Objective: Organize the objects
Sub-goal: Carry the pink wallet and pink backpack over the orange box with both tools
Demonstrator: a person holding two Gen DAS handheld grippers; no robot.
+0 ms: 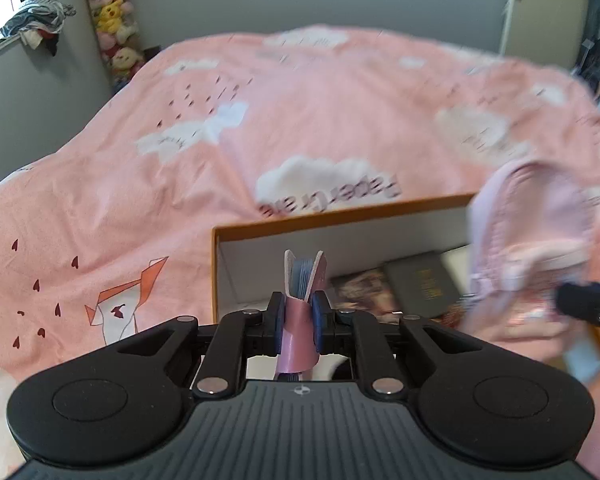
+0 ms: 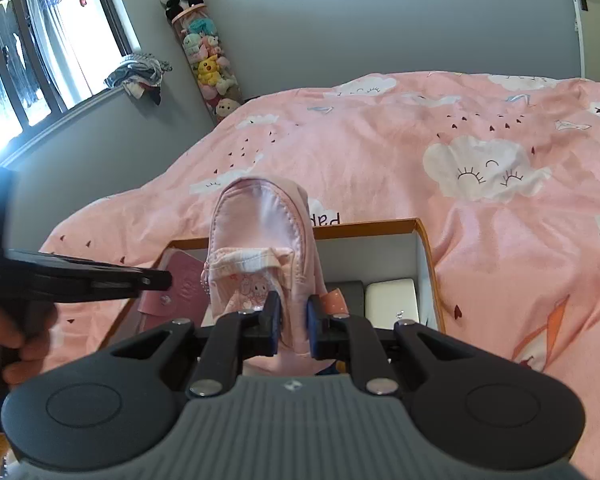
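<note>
While both hands hang over the open box (image 2: pixel 428 256) on the bed (image 2: pixel 440 200), each gripper carries something meant, I'd guess, for the inside. The left gripper (image 1: pixel 298 322) has its fingers clenched on a small pink notebook (image 1: pixel 303 280), gripped by the spine so the cover and blue-edged pages fan open just beyond the fingertips; from the right wrist view it shows as a pink cover (image 2: pixel 182 284) at the box's left end. The right gripper (image 2: pixel 294 324) has its fingers pinched on the lower edge of a soft pink pouch (image 2: pixel 260 240), which stands up ahead of them with its zipped rim uppermost, above the middle of the box. Holding it by the bottom probably keeps it from flopping. Beyond and to the right of the fingers, a dark flat item (image 2: pixel 344 294) and a pale silvery one (image 2: pixel 392 300) already lie flat side by side on the box floor, so the free space seems to be toward the left.
</note>
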